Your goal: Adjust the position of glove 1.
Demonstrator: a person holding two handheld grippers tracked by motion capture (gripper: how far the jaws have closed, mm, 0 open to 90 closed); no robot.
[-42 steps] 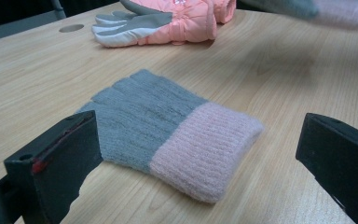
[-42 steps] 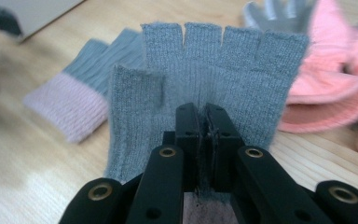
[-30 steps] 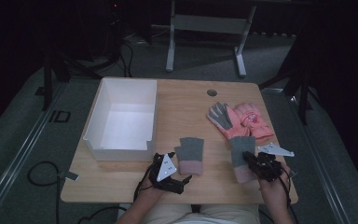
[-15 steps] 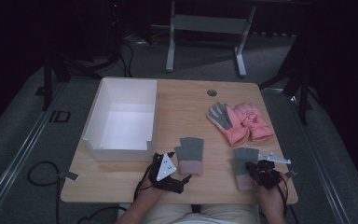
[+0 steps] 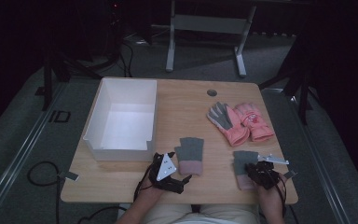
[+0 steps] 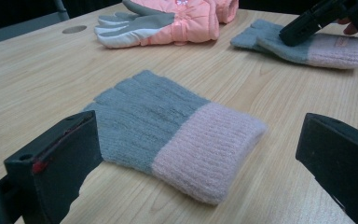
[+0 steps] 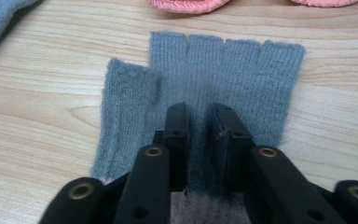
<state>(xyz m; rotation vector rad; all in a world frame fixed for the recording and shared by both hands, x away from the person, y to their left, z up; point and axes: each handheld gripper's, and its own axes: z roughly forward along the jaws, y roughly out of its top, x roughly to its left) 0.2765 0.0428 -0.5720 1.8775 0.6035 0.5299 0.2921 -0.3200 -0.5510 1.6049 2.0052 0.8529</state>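
Observation:
Two grey knit fingerless gloves with pink cuffs lie near the table's front edge. The left one (image 5: 189,155) (image 6: 168,130) lies flat just ahead of my left gripper (image 5: 181,181) (image 6: 196,135), whose jaws stand wide open on either side of its cuff without touching it. My right gripper (image 5: 255,171) (image 7: 198,116) presses down on the right glove (image 5: 243,163) (image 7: 223,79), its jaws nearly together with a fold of grey knit pinched between them. The right gripper (image 6: 307,23) on that glove (image 6: 303,46) is also seen in the left gripper view.
A pair of pink and grey ski gloves (image 5: 240,122) (image 6: 168,21) lies behind the right glove. An empty white box (image 5: 121,119) stands at the left of the wooden table (image 5: 186,112). A cable hole (image 5: 211,92) sits near the far edge.
My right gripper has dragged its grey glove toward the table's front edge. The left gripper and its glove have stayed put.

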